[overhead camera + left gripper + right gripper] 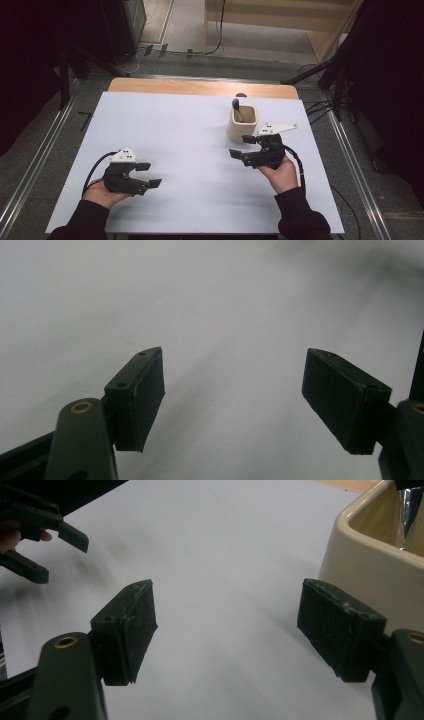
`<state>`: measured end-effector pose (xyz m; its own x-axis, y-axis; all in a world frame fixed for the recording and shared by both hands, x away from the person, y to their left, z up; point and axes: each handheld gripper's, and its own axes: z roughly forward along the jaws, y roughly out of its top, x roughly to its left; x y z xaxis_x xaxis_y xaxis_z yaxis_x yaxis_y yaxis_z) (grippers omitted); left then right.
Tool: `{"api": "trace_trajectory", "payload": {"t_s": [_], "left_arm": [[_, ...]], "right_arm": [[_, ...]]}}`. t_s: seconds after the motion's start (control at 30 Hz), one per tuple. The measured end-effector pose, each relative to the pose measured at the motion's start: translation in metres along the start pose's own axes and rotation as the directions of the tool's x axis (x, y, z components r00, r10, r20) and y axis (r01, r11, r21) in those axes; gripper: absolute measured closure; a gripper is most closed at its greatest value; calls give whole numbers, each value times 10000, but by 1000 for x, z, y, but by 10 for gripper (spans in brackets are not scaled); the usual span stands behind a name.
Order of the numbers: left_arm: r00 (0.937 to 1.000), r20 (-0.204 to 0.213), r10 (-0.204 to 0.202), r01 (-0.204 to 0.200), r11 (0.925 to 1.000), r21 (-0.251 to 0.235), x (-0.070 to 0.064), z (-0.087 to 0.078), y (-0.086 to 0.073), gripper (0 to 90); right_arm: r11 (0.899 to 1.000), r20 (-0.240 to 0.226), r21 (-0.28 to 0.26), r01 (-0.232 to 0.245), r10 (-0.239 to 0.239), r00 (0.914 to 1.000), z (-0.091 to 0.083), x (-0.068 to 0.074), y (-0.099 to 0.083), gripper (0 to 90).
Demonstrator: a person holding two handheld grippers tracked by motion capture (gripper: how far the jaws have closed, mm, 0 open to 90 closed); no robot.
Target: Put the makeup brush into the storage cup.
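A cream square cup (243, 123) stands on the white table top (190, 130) toward the back right, with a dark-handled utensil (236, 107) standing in it. My right gripper (241, 145) is open just in front of the cup, jaws pointing left. In the right gripper view the cup (370, 560) rises beside the right jaw, the gripper (225, 625) holds nothing, and the utensil's metal part (411, 507) shows inside. My left gripper (149, 174) is open near the front left, jaws pointing right, empty over bare table in the left gripper view (232, 400).
The table's wooden back edge (200, 87) shows beyond the white top. Grey floor with metal rails (350, 160) runs along both sides, and cables lie on the floor behind. The other hand's gripper (37, 535) shows far off in the right gripper view.
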<state>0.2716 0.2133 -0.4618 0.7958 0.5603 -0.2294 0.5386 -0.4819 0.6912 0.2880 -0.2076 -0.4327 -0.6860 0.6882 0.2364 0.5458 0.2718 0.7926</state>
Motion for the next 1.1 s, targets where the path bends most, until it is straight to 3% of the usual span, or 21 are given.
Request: {"api": "trace_trajectory", "payload": {"t_s": [0.57, 1.1], "left_arm": [[10000, -21, 60, -60, 10000, -54, 0, -1, 0, 256], [9998, -65, 165, -166, 9998, -129, 0, -1, 0, 251]], "right_arm": [[9994, -291, 275, 201, -193, 9994, -6, -4, -20, 231], [9976, -158, 582, 382, -373, 9992, -11, -6, -40, 217]]}}
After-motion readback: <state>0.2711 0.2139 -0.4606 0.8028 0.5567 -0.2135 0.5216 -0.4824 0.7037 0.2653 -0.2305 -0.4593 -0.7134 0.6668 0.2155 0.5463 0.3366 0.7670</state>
